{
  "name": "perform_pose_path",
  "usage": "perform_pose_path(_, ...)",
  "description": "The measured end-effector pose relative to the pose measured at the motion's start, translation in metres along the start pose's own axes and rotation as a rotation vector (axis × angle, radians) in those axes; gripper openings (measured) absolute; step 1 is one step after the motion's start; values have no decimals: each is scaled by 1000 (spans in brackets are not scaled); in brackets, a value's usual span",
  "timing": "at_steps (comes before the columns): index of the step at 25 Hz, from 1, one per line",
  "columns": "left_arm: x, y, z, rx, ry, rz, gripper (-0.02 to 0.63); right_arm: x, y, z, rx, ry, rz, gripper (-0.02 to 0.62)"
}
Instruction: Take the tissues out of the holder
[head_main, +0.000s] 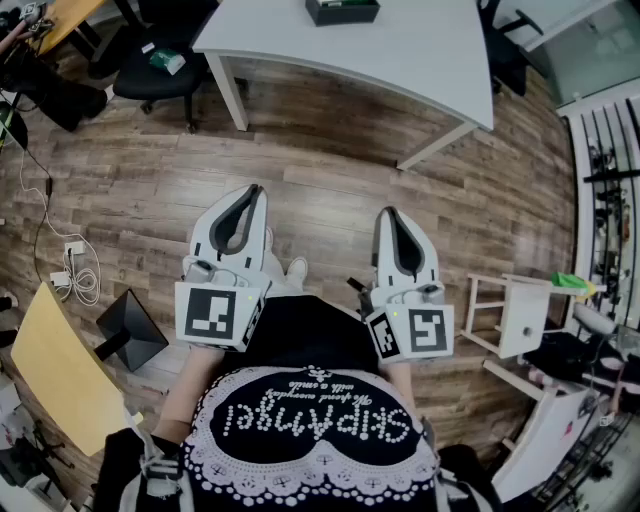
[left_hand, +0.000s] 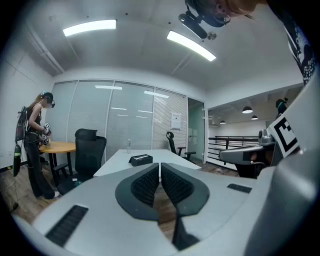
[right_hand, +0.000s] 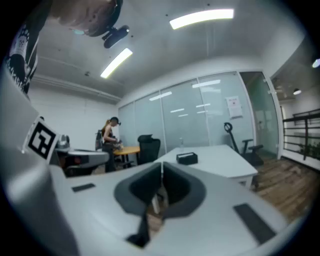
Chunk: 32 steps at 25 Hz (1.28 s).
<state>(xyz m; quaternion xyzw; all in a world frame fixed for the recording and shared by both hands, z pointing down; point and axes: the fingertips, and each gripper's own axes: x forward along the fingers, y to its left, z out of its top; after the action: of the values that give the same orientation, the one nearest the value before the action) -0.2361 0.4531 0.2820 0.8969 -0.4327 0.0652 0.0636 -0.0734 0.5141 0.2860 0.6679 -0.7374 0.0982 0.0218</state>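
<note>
A black tissue holder (head_main: 342, 10) stands on the white table (head_main: 420, 50) at the far side of the room, well away from both grippers. It also shows in the left gripper view as the holder (left_hand: 141, 159) and in the right gripper view as the holder (right_hand: 187, 158). I hold my left gripper (head_main: 252, 197) and right gripper (head_main: 388, 217) close to my body over the wooden floor, both pointing toward the table. Both are shut with nothing between the jaws. I cannot make out any tissues at this distance.
A black office chair (head_main: 160, 70) stands left of the table. A yellow board (head_main: 50, 365), a dark stand (head_main: 130, 330) and cables (head_main: 75, 270) lie on the floor at my left. White furniture (head_main: 510, 315) stands at my right. A person (left_hand: 35, 145) stands by a round wooden table.
</note>
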Motion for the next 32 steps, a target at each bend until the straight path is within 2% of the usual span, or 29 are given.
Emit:
perform_pose_path(9, 2, -4, -9, -5, 29, -25, 34, -1, 2, -1, -8, -2, 14, 35)
perform_pose_path(18, -1, -13, -3, -5, 10, -42, 34, -8, 0, 0, -18, -4, 22, 35)
perform_pose_path(23, -2, -15, -5, 4, 19, -71, 34, -12, -3, -5, 34, -8, 52, 35)
perform_pose_path(32, 7, -10, -13, 24, 46, -120, 32, -2, -12, -15, 60, 15, 34, 35)
